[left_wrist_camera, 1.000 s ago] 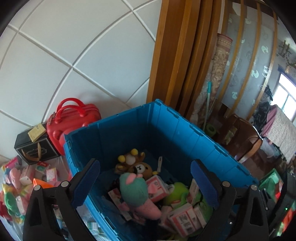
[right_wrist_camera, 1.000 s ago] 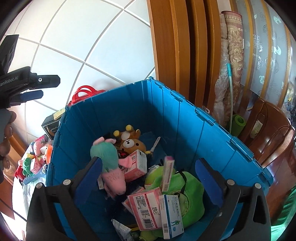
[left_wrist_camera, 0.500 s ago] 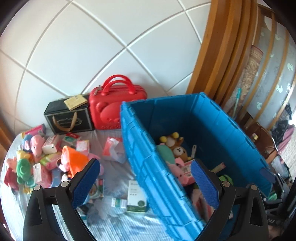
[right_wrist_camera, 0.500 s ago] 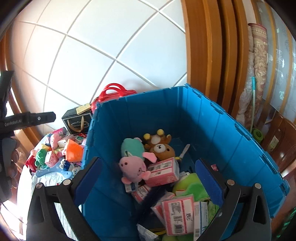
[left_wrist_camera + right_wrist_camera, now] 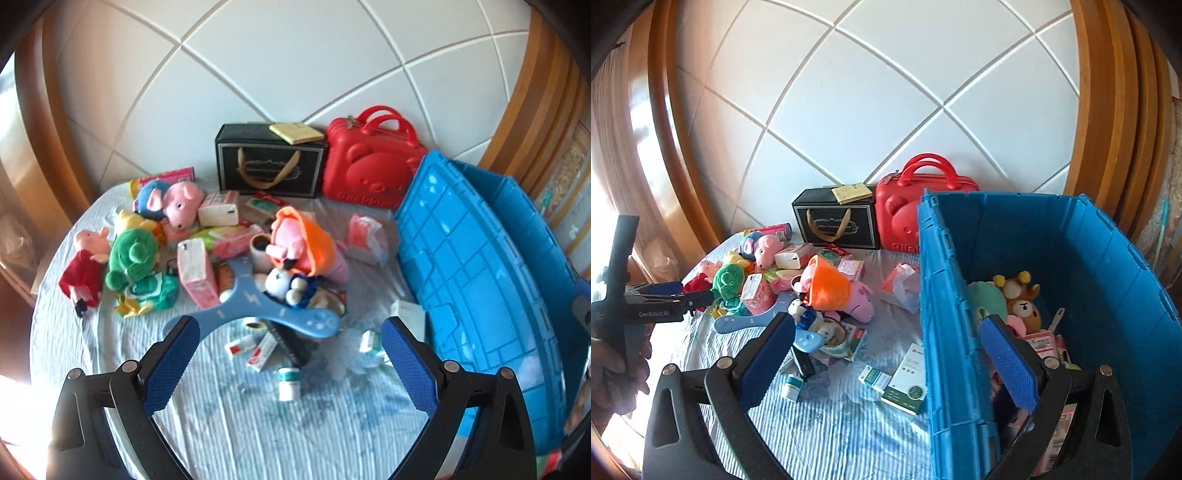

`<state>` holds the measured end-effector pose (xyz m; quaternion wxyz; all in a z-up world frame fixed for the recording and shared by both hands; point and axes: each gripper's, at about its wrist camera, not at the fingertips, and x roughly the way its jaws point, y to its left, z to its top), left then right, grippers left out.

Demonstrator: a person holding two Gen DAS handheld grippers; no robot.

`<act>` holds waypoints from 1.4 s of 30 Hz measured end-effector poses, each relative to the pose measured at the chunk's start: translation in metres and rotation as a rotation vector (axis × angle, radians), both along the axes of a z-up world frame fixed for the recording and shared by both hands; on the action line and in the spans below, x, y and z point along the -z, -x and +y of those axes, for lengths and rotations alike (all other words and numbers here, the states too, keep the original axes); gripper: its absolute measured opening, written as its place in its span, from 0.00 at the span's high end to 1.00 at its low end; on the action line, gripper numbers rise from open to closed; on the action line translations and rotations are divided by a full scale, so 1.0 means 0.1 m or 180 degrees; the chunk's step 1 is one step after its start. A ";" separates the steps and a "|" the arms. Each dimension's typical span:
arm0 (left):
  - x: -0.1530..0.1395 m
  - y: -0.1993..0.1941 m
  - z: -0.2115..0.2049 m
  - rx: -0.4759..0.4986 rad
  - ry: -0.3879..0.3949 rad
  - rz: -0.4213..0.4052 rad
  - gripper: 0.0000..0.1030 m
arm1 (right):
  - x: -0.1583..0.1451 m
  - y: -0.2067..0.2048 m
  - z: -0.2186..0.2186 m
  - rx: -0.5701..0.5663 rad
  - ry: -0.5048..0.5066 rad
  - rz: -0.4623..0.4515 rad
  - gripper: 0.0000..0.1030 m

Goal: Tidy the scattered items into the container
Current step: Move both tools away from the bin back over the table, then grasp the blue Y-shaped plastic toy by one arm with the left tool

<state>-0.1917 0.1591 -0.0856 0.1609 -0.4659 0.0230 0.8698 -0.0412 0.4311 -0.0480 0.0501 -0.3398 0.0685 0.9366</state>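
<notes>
"GenRobot.AI" lettering marks the left hand-held gripper (image 5: 698, 297); both it and the right hand-held gripper (image 5: 886, 354) gape empty.

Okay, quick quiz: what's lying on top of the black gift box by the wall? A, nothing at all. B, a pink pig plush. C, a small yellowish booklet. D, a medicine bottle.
C: a small yellowish booklet lies flat on the black gift box, which stands beside the red case; the right wrist view shows the same.
</notes>
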 end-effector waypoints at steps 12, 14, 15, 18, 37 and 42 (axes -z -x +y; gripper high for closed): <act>0.97 0.70 -0.43 0.0736 0.0326 -0.0057 0.03 | 0.38 0.27 -0.70 -0.0062 0.0027 -0.0372 0.01; 1.19 0.92 -0.38 0.0949 0.0377 -0.0187 0.03 | 0.42 0.28 -0.76 -0.0036 0.0015 -0.0420 0.01; 1.31 1.02 -0.34 0.1046 0.0440 -0.0277 0.03 | 0.43 0.28 -0.79 -0.0012 0.0015 -0.0441 0.01; 1.70 1.26 -0.18 0.1427 0.0704 -0.0604 0.03 | 0.46 0.25 -0.84 0.0074 0.0016 -0.0478 0.01; 1.89 0.94 -0.44 0.1477 0.0594 -0.0719 0.65 | 1.31 0.46 -1.08 0.0029 0.0154 -0.0838 0.01; 1.63 0.73 -0.79 0.1206 0.0444 -0.0558 0.66 | 1.79 0.69 -1.33 -0.0103 0.0241 -0.1047 0.01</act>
